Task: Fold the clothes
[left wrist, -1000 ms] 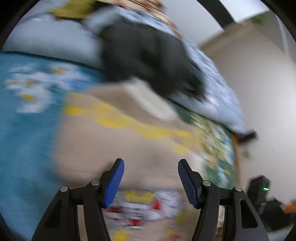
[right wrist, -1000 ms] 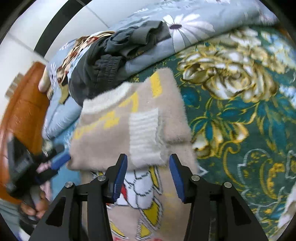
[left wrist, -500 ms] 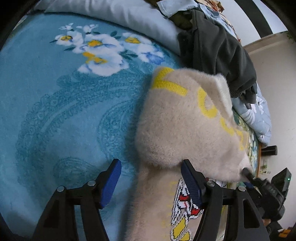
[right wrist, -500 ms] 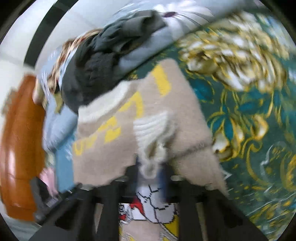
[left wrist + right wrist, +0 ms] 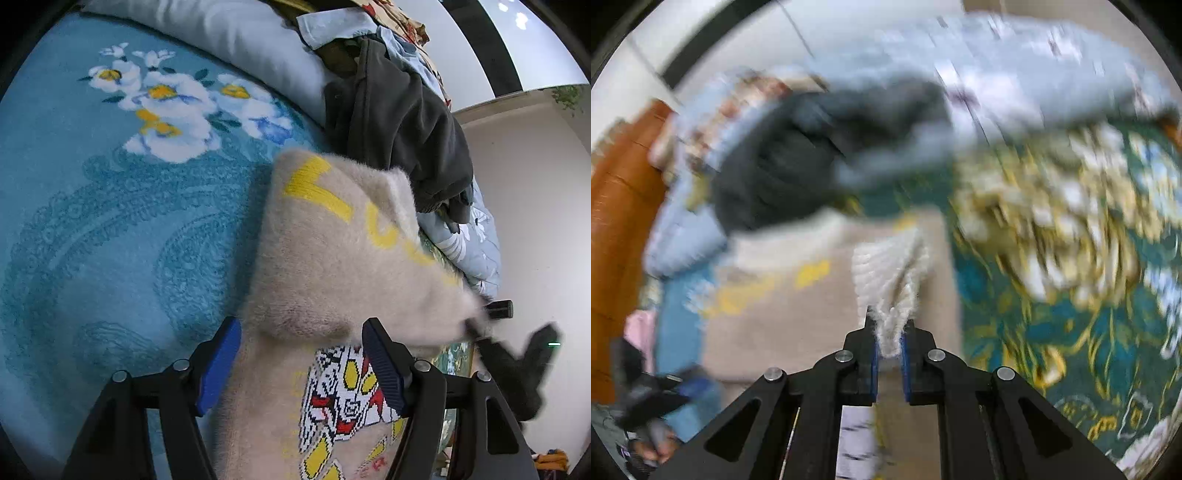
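A fuzzy beige sweater [image 5: 332,266] with yellow letters and a cartoon print lies partly folded on the bed. My left gripper [image 5: 301,363] is open, its blue pads either side of the sweater's folded edge, not gripping it. My right gripper [image 5: 888,341] is shut on the sweater's white ribbed cuff [image 5: 886,273] and holds it up over the beige body [image 5: 798,325]. The right wrist view is blurred by motion. The right gripper also shows blurred at the sweater's far right edge in the left wrist view [image 5: 517,354].
A teal blanket with white flowers [image 5: 110,203] covers the bed on the left. A dark grey garment pile [image 5: 402,122] and a pale blue quilt [image 5: 229,29] lie behind the sweater. A green and gold floral blanket [image 5: 1071,258] lies to the right. A wooden headboard [image 5: 617,206] stands at far left.
My right gripper has shut on the white ribbed cuff and lifted it. My left gripper has swung to the sweater's left side and stays open.
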Available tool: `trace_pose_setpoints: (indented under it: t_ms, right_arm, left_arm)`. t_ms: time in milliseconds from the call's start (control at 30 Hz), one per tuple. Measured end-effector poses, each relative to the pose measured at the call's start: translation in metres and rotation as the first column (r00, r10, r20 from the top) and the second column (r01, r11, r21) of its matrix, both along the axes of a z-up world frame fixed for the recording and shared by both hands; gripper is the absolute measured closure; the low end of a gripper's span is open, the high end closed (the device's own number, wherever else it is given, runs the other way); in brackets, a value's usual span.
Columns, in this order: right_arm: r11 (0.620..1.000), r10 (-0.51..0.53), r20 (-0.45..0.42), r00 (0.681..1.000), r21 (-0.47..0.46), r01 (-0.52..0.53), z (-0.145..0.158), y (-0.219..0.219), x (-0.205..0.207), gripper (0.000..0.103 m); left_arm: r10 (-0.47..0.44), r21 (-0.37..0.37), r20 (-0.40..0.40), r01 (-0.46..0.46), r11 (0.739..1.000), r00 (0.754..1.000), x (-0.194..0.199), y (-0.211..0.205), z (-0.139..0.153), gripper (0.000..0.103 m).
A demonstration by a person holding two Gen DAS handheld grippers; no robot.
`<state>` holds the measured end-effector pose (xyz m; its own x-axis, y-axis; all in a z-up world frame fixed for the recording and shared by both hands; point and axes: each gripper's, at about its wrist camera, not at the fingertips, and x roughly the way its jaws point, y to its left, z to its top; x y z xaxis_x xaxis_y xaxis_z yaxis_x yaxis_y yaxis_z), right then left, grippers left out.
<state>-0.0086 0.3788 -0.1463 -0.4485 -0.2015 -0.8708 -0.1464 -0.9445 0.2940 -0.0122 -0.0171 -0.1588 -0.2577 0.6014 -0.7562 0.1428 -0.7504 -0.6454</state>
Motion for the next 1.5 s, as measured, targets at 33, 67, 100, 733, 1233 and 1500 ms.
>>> trace_pose_setpoints:
  t_ms: [33, 67, 100, 733, 1233, 1500]
  right_arm:
    - [1.0, -0.011, 0.024, 1.0, 0.003, 0.011, -0.012, 0.004, 0.001, 0.093]
    - [1.0, -0.022, 0.015, 1.0, -0.01, 0.023, -0.016, 0.006, 0.003, 0.093]
    - [0.999, -0.03, 0.01, 0.999, -0.023, 0.03, -0.016, 0.008, 0.004, 0.093]
    - [0.907, -0.236, 0.122, 0.964, -0.329, 0.264, -0.058, 0.053, -0.011, 0.041]
    - [0.945, -0.162, -0.005, 0.987, -0.29, 0.154, -0.017, 0.035, -0.016, 0.073]
    - [0.949, -0.145, 0.084, 0.986, -0.271, 0.163, -0.032, 0.041, -0.007, 0.06]
  left_arm:
    - [0.006, 0.012, 0.0, -0.006, 1.0, 1.0, 0.0, -0.001, 0.0, 0.031]
    - [0.011, 0.025, 0.0, -0.011, 1.0, 1.0, 0.0, -0.003, 0.001, 0.031]
    - [0.018, 0.034, -0.001, -0.018, 0.999, 1.0, -0.002, -0.005, 0.001, 0.031]
    - [0.053, 0.083, 0.061, -0.058, 0.995, 0.997, -0.043, -0.013, -0.036, 0.031]
    - [0.089, 0.067, -0.138, -0.08, 0.995, 0.986, -0.024, -0.023, 0.004, 0.078]
    - [0.161, 0.107, 0.057, -0.166, 0.98, 0.985, -0.02, -0.041, -0.027, 0.051]
